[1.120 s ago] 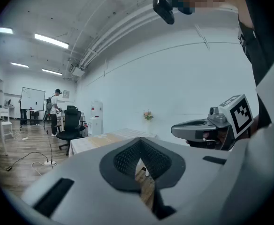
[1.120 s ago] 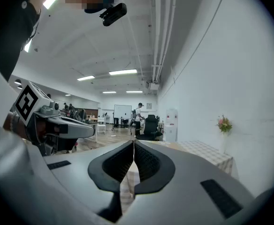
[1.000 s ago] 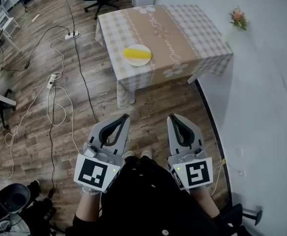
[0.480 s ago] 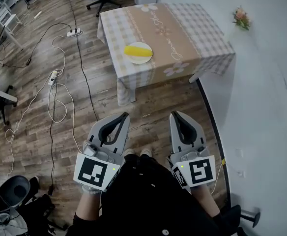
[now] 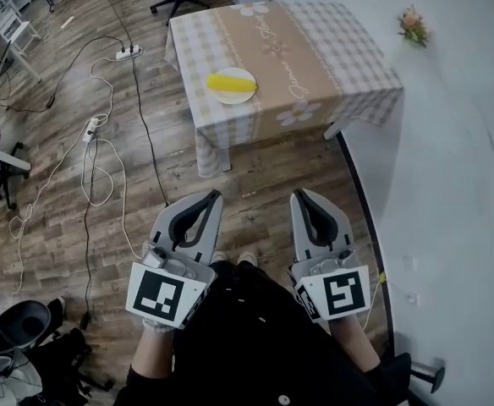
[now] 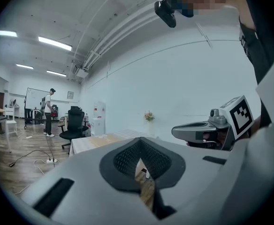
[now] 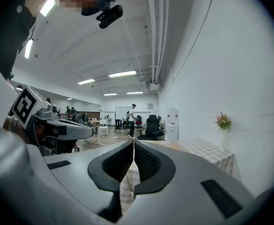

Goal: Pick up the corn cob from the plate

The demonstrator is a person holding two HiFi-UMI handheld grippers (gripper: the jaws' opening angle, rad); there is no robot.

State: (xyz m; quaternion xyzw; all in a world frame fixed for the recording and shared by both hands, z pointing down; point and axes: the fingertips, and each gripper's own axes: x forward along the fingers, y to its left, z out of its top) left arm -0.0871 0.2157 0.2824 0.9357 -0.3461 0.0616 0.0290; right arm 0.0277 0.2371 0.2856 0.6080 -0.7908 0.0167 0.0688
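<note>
A wide office with a wooden floor (image 5: 52, 218) strewn with cables (image 5: 95, 176) lies ahead; against the white wall stands a bench (image 5: 332, 66) under a checked cloth; on its near left part sits a plate (image 5: 230, 98) with the yellow corn cob (image 5: 231, 81) lying across it, untouched. Over the last second the bench has drifted only a little up and left in the head view, while the left hand-held gripper (image 5: 210, 196) and the right hand-held gripper (image 5: 301, 194) have kept their place low in the picture, side by side and well apart from the bench; both stay clenched with nothing between the jaws. I take this to mean the pick-up has not begun; the gap to the bench must be closed and one pair of jaws opened before the cob can be taken. The head view alone shows the plate and cob; neither gripper view lets me make them out, since the closed jaws cover the near part of the bench. The gripper views in turn give the level look that the head view lacks: a person (image 6: 48, 111) standing by an office chair (image 6: 75, 123) far off, flowers (image 7: 223, 121) on the wall side, and strip lights (image 7: 122, 74) overhead.
</note>
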